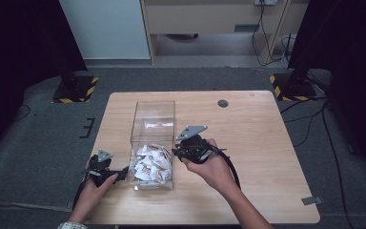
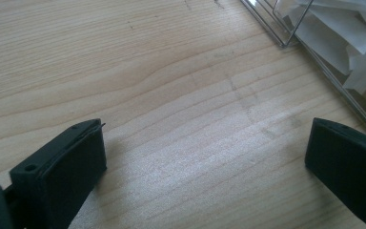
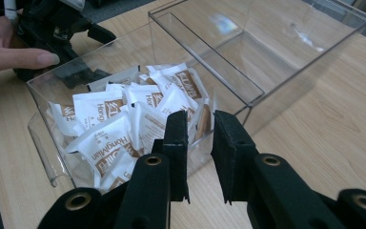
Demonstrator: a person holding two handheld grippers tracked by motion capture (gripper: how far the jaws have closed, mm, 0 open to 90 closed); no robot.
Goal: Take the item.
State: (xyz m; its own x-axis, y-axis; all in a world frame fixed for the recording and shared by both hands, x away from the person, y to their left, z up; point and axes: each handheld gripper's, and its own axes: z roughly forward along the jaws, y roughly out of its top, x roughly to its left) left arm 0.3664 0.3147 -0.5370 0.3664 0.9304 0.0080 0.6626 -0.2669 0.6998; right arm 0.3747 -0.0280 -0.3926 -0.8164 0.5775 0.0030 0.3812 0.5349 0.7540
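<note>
High view: clear box (image 1: 153, 125) w/ white packets (image 1: 150, 163) sits near the desk (image 1: 257, 143) front edge, left of centre. Right gripper (image 1: 181, 151) hangs just beside the box's right wall, jaws nearly together, pinching nothing. Left gripper (image 1: 122, 172), spread wide & empty, rests by its left wall.

Packets' (image 2: 333, 33) print cut off by picture's edge
</note>
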